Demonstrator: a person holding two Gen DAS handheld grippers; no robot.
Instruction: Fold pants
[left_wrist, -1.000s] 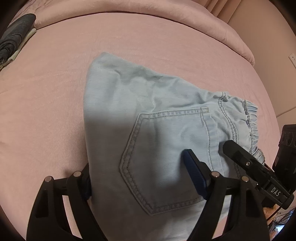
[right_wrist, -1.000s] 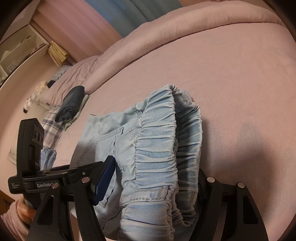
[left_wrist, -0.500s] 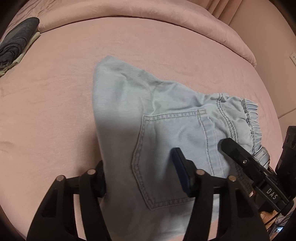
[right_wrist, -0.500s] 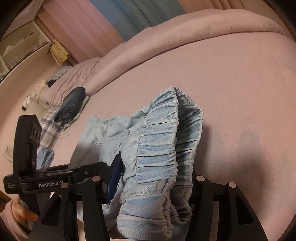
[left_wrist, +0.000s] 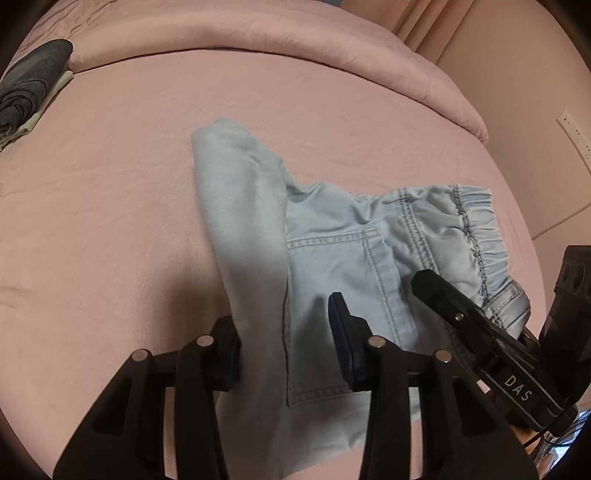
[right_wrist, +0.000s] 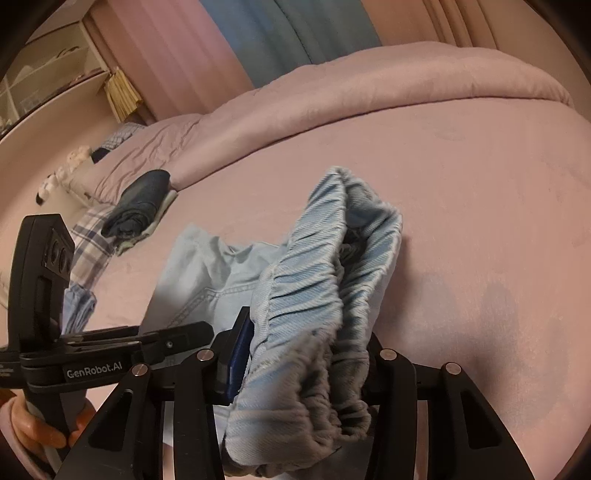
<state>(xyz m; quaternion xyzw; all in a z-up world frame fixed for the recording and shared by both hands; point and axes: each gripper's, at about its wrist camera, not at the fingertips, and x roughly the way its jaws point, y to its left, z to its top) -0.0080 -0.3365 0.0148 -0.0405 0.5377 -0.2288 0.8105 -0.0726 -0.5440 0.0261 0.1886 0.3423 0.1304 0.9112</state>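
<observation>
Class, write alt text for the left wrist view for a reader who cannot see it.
The left gripper, its jaws just closing, straddles a bunched fold of light blue denim pants lying on a pink bedspread. The right gripper reaches in near the elastic waistband.

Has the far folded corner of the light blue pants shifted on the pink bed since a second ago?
Yes. In the left wrist view the pants corner has bunched rightward, away from the dark folded garment, toward the waistband.
</observation>
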